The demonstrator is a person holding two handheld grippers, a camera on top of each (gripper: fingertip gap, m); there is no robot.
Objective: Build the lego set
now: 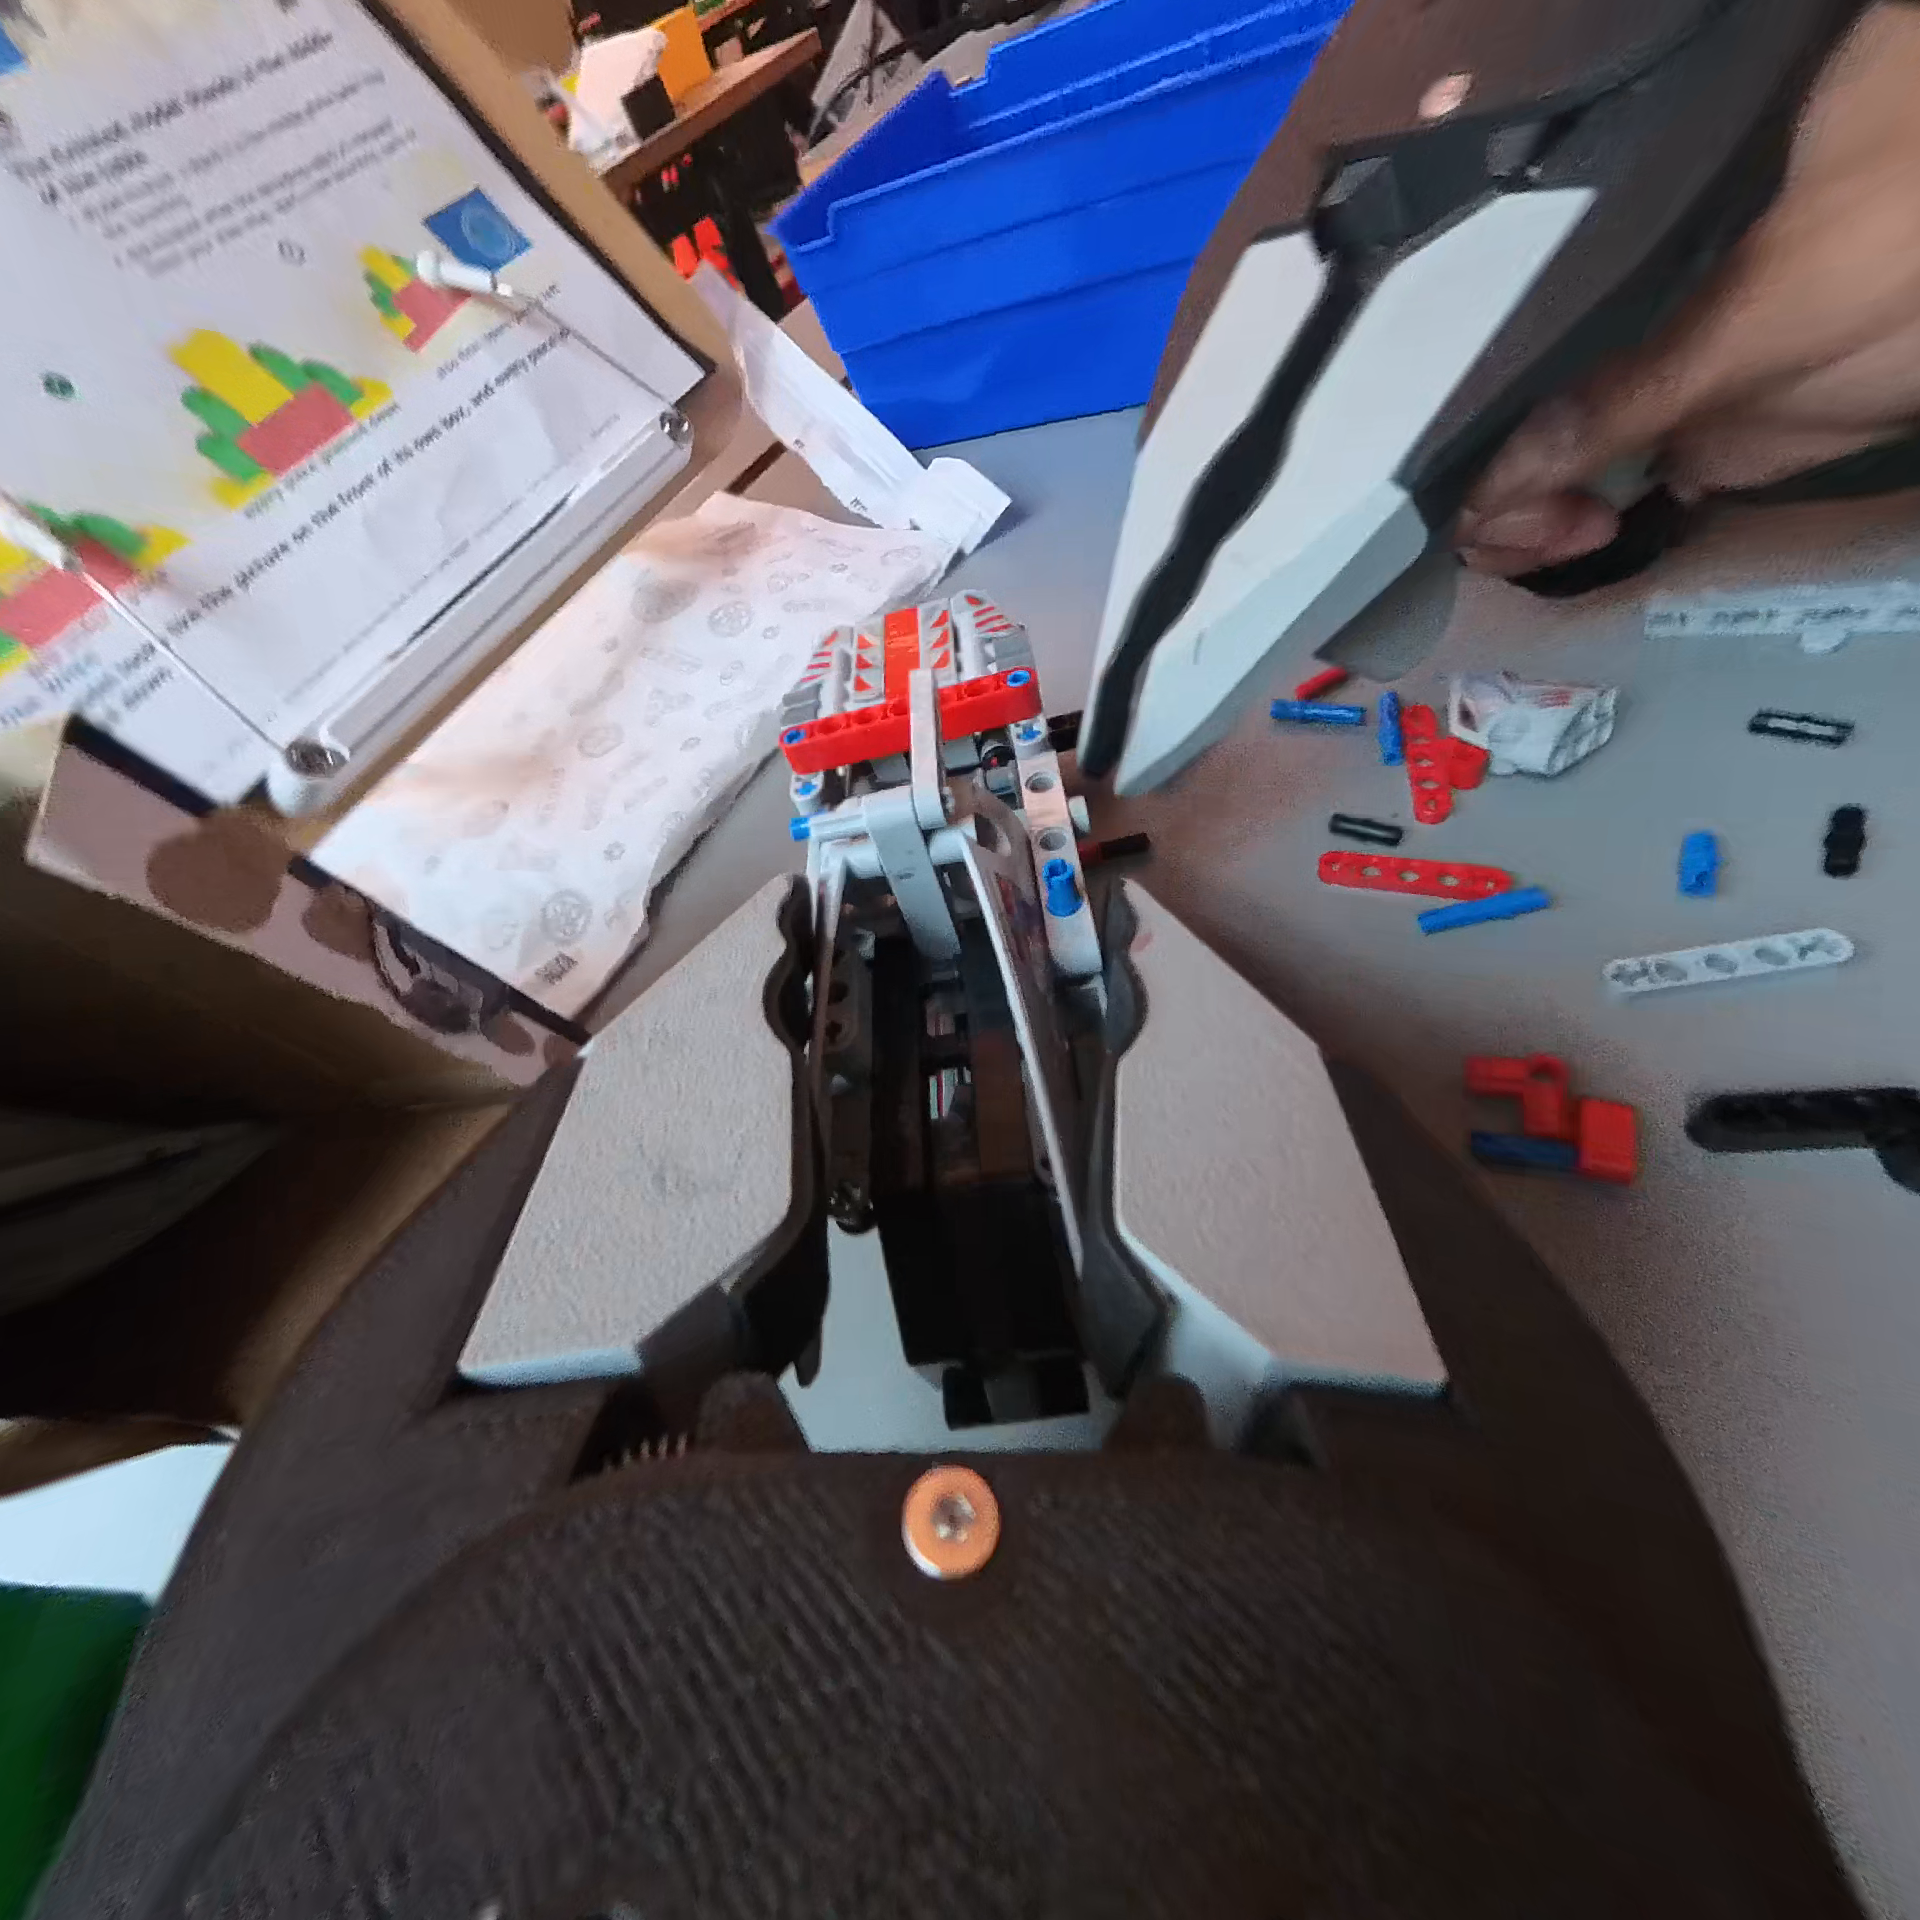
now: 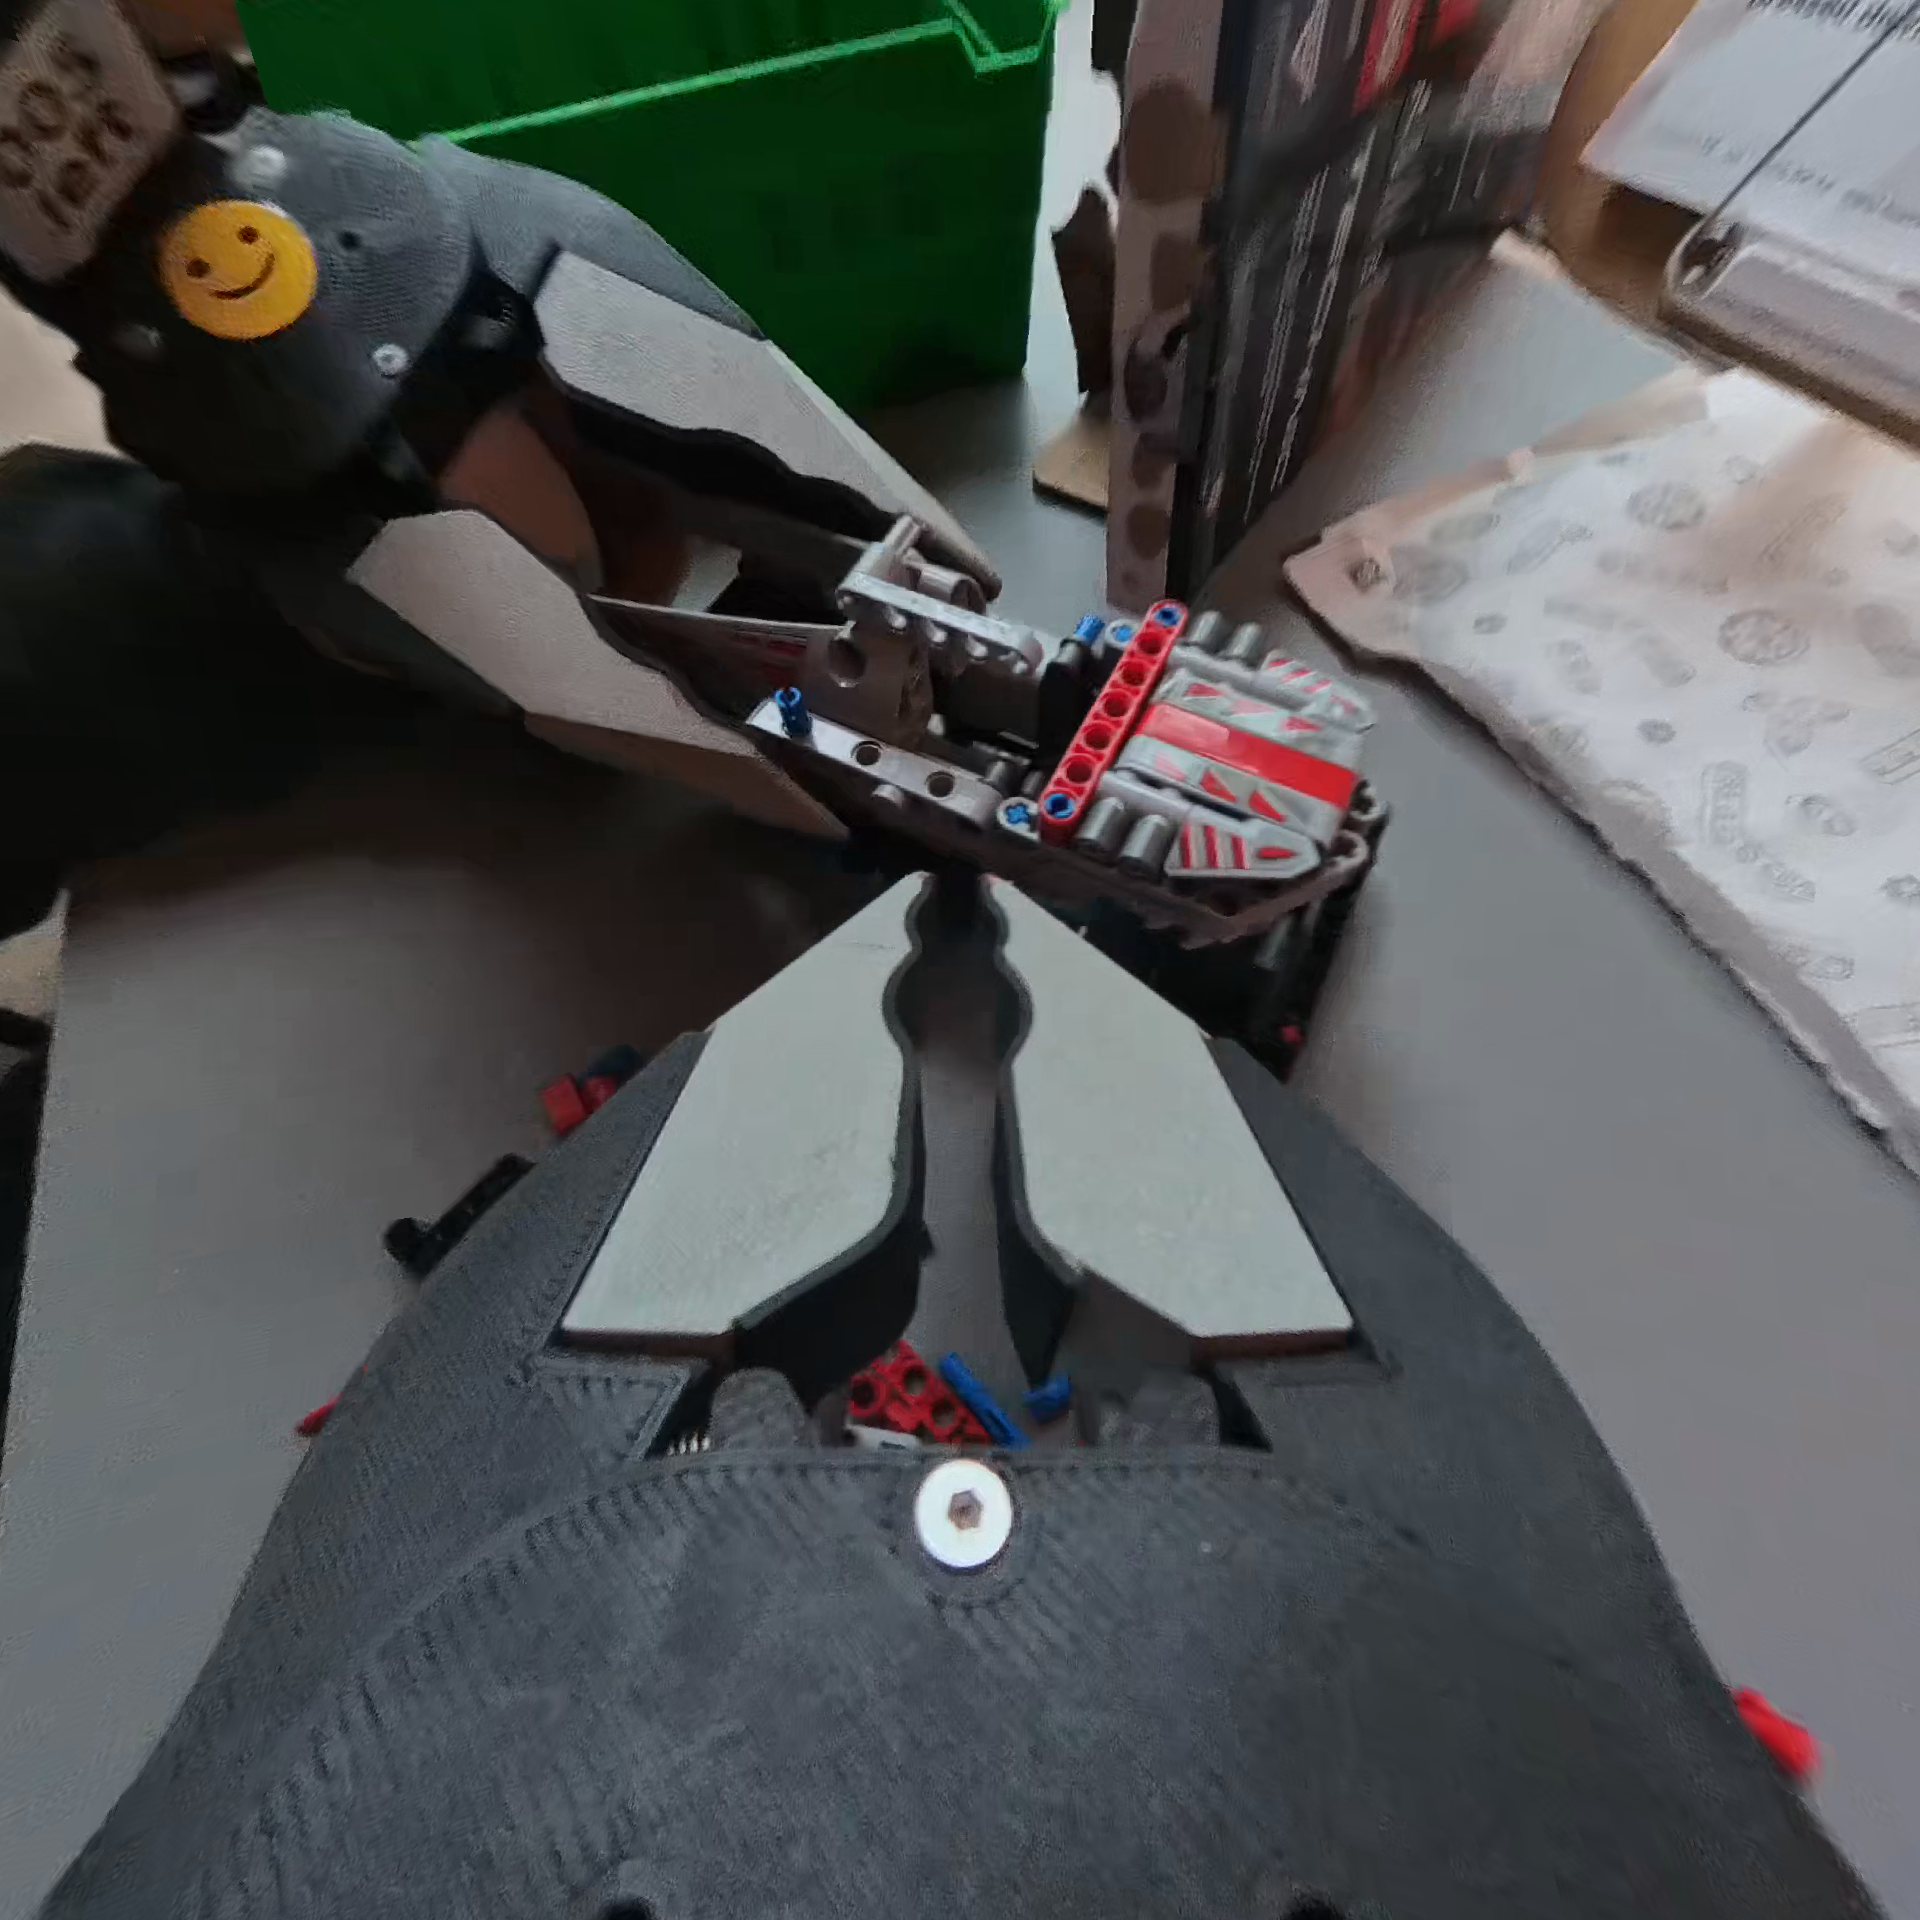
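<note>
Left tool [image 1: 951,894] clamps ridged, studded grey-red plastic lego model [image 1: 920,707].

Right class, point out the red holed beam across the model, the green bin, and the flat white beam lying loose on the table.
red holed beam [image 2: 1114,717], right wrist view, mid-length.
green bin [image 2: 665,135], right wrist view, front wall.
flat white beam [image 1: 1727,960], left wrist view, centre.

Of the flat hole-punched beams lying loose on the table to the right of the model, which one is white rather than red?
The white beam lies nearest the camera, just below the long red beam; the other holed beam, farther back, is red too.
</note>
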